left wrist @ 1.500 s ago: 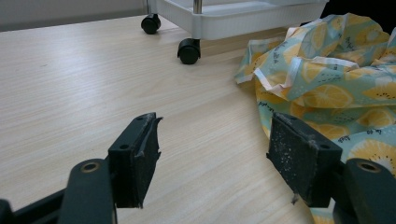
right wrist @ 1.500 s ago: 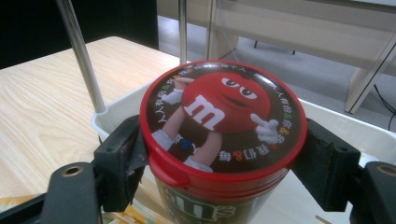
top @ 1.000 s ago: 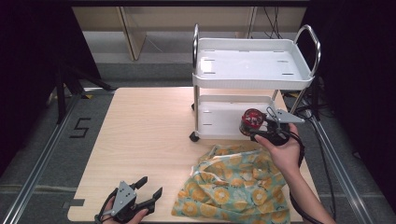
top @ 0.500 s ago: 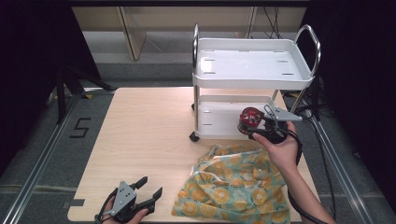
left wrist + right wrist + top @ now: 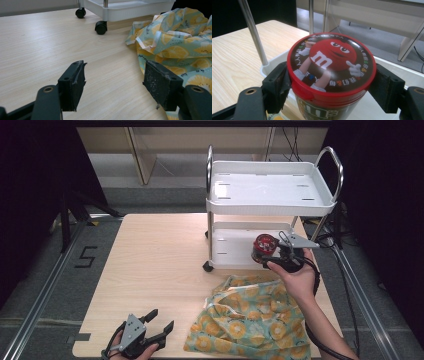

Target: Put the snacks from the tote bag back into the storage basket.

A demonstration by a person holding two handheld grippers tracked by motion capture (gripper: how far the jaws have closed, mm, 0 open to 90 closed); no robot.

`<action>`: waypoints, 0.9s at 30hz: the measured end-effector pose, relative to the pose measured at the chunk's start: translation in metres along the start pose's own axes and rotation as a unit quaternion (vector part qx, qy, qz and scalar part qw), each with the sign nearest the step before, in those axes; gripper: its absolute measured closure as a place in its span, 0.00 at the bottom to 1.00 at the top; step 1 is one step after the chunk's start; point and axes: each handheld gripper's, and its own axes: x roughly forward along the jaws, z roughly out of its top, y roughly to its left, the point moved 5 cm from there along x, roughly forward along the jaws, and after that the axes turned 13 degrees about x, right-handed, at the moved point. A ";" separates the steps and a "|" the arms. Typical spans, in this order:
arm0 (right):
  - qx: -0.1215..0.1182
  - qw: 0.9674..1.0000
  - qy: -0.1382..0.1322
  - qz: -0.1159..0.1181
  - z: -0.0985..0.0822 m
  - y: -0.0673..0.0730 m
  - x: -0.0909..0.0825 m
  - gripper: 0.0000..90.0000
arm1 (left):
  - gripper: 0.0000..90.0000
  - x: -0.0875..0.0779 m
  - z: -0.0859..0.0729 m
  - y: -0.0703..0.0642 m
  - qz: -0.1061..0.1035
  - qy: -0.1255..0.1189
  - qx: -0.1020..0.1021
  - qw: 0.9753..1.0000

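Right claw (image 5: pixel 274 256) clenched on candy tub (image 5: pixel 264 248), right of centre, at cart (image 5: pixel 320 200) lower shelf edge. Step: shelving tub. Next: lower onto shelf, release. Left claw (image 5: pixel 159 321) released, idle on bench (image 5: pixel 150 250), lower left.

Red lid on the candy tub (image 5: pixel 332 72) at frame centre, printed with a red cartoon figure, white "m", multicoloured lettering on a dark ring. White cart (image 5: pixel 270 195) with silver posts, upper right. Teal cloth (image 5: pixel 250 320) patterned with yellow lemon slices, lower right. Pale wood-grain surface (image 5: pixel 150 270). Black jaws.
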 end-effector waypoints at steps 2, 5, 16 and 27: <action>-0.002 1.000 0.001 -0.001 0.001 0.001 0.001 0.29 | 0.37 0.000 0.000 0.000 -0.001 0.000 0.002 1.000; 0.003 1.000 0.004 0.002 0.001 0.002 0.001 0.29 | 0.37 0.000 0.000 0.000 0.000 0.000 0.000 1.000; -0.009 1.000 0.003 0.001 0.003 0.002 0.005 0.29 | 0.37 0.001 0.001 0.000 -0.002 -0.005 -0.001 1.000; -0.013 1.000 0.007 0.013 0.006 0.009 0.012 0.29 | 0.37 0.000 0.000 0.000 0.000 -0.002 0.000 1.000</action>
